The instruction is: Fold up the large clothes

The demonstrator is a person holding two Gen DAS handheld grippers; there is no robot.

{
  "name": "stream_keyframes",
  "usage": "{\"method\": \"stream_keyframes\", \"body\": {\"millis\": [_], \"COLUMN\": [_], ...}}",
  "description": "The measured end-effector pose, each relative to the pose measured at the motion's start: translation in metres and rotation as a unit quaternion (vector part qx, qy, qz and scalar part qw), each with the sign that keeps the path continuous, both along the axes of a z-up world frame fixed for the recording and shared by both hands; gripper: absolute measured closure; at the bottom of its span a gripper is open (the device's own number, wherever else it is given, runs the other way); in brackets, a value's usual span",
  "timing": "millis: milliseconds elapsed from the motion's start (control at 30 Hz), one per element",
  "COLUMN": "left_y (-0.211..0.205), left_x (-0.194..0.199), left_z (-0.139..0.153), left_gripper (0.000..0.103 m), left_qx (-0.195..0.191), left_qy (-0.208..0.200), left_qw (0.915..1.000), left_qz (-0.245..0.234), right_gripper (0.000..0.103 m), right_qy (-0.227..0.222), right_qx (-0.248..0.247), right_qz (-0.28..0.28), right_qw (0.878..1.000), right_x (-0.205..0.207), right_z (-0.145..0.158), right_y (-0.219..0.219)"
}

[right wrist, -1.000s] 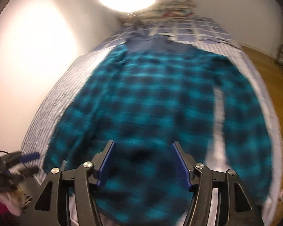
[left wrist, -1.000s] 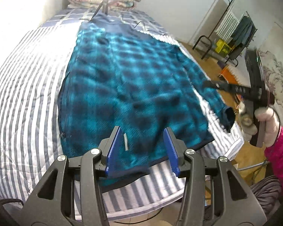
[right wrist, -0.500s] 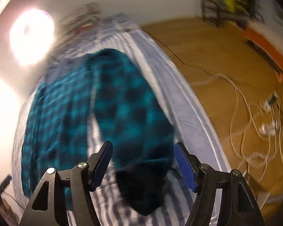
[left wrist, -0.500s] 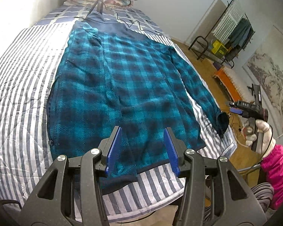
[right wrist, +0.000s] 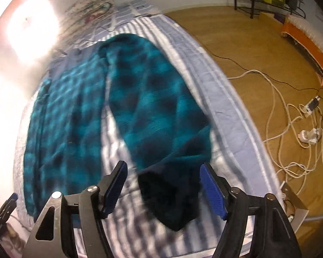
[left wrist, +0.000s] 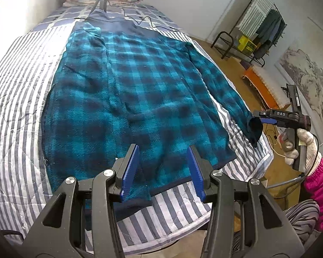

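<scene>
Lying flat on the bed (left wrist: pixel 15 99) mid-frame, the shirt (left wrist: pixel 127 90) is being readied for its sleeve fold: the cuff (right wrist: pixel 170 197) sits between the right gripper's (right wrist: pixel 163 191) opening, untouching jaws, the left gripper (left wrist: pixel 161 169) gapes empty over the hem, and closing on the cuff is judged next.

Both wrist views downward, sharing shirt (left wrist: pixel 129 99)

left gripper (left wrist: pixel 162 169): black frame, silver screws, ribbed blue fingers (left wrist: pixel 130 172) | right gripper (right wrist: pixel 164 190): same build, "DAS" lettering on its body | right hand (left wrist: pixel 302 148): knitted off-white glove, pink sleeve, thin black cable
</scene>
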State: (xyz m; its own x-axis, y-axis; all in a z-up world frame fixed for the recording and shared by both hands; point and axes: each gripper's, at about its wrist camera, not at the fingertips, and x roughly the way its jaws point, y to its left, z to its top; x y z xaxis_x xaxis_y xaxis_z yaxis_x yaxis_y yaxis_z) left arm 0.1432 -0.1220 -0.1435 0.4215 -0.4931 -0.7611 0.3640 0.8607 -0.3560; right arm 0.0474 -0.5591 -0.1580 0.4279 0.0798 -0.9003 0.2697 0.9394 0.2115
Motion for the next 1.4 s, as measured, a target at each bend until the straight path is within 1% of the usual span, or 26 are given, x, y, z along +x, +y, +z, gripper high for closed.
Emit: {"method": "stream_keyframes", "body": {"millis": [33,100,133,167,200,233,267,300,333,400,433,467,533,567,633,667,733,800,1000,1033,1133,1200,1267,1367,1400], "left_y": [-0.001,-0.003,-0.003,-0.003,-0.003,-0.002,-0.001,0.000,0.000,0.000,0.000,-0.001,-0.005,-0.007,-0.009,-0.010,-0.010,-0.007,0.003,0.005,0.013,0.020,0.025,0.034,0.035], "left_x": [-0.001,-0.003,-0.004,-0.005,-0.006,-0.007,-0.007,-0.007,-0.007,-0.006,-0.006,-0.007,-0.007,-0.008,-0.009,-0.009,-0.009,-0.007,-0.004,-0.004,-0.004,-0.003,-0.003,0.000,0.001], "left_z": [0.000,0.000,0.001,0.001,0.002,0.002,0.003,0.003,0.003,0.002,0.002,0.002,0.002,0.001,0.002,0.002,0.002,0.002,0.008,0.009,0.011,0.011,0.011,0.008,0.007], "left_gripper": [0.056,0.056,0.056,0.056,0.056,0.056,0.056,0.056,0.056,0.056,0.056,0.056,0.056,0.056,0.056,0.056,0.056,0.056,0.056,0.056,0.056,0.056,0.056,0.056,0.056], "left_qx": [0.002,0.005,0.005,0.006,0.007,0.007,0.008,0.006,0.005,0.002,0.001,0.000,0.002,0.002,0.004,0.004,0.005,0.002,-0.009,-0.010,-0.015,-0.021,-0.027,-0.042,-0.045], "left_qy": [-0.001,-0.003,-0.003,-0.004,-0.007,-0.009,-0.009,-0.009,-0.008,-0.004,-0.003,-0.003,-0.003,-0.003,-0.005,-0.006,-0.008,-0.007,-0.010,-0.012,-0.012,-0.009,-0.005,0.006,0.008], "left_qw": [1.0000,1.0000,0.9999,0.9999,0.9999,0.9999,0.9999,0.9999,0.9999,0.9999,0.9999,0.9999,0.9999,0.9998,0.9998,0.9998,0.9998,0.9999,0.9999,0.9999,0.9997,0.9995,0.9992,0.9982,0.9979], "left_qz": [-0.003,-0.007,-0.009,-0.010,-0.011,-0.012,-0.012,-0.011,-0.011,-0.011,-0.011,-0.013,-0.016,-0.018,-0.021,-0.021,-0.020,-0.014,0.001,0.003,0.012,0.020,0.028,0.042,0.046], "right_gripper": [0.025,0.025,0.030,0.050,0.062,0.075,0.077,0.080,0.087,0.090,0.093,0.094,0.095,0.096,0.098,0.098,0.099,0.099,0.099,0.099,0.099,0.099,0.099,0.099,0.099], "right_qy": [0.003,0.021,0.035,0.039,0.042,0.042,0.033,0.013,-0.005,-0.031,-0.049,-0.061,-0.079,-0.078,-0.058,-0.059,-0.075,-0.092,-0.133,-0.139,-0.142,-0.135,-0.123,-0.090,-0.079], "right_qx": [-0.019,-0.067,-0.076,-0.073,-0.064,-0.039,-0.013,0.020,0.046,0.077,0.097,0.114,0.131,0.125,0.117,0.125,0.144,0.153,0.141,0.133,0.109,0.096,0.089,0.062,0.056], "right_qz": [0.009,0.013,0.009,0.005,0.000,-0.012,-0.022,-0.034,-0.044,-0.058,-0.065,-0.074,-0.085,-0.090,-0.096,-0.096,-0.088,-0.065,0.036,0.063,0.136,0.190,0.238,0.310,0.325], "right_qw": [1.000,0.997,0.996,0.997,0.997,0.998,0.999,0.999,0.998,0.995,0.992,0.989,0.985,0.985,0.987,0.986,0.983,0.982,0.980,0.979,0.974,0.968,0.959,0.945,0.941], "right_x": [0.001,0.006,0.009,0.009,0.009,0.006,0.002,-0.006,-0.014,-0.028,-0.036,-0.043,-0.050,-0.050,-0.050,-0.050,-0.052,-0.050,-0.036,-0.032,-0.025,-0.023,-0.022,-0.018,-0.018], "right_z": [-0.001,-0.008,-0.015,-0.019,-0.023,-0.026,-0.025,-0.022,-0.017,-0.008,-0.003,0.001,0.006,0.006,0.002,0.001,0.008,0.019,0.068,0.077,0.090,0.090,0.083,0.058,0.050], "right_y": [0.006,0.012,0.010,0.006,0.001,-0.008,-0.016,-0.026,-0.034,-0.047,-0.055,-0.063,-0.074,-0.078,-0.079,-0.078,-0.070,-0.055,0.016,0.036,0.089,0.125,0.158,0.210,0.220]}}
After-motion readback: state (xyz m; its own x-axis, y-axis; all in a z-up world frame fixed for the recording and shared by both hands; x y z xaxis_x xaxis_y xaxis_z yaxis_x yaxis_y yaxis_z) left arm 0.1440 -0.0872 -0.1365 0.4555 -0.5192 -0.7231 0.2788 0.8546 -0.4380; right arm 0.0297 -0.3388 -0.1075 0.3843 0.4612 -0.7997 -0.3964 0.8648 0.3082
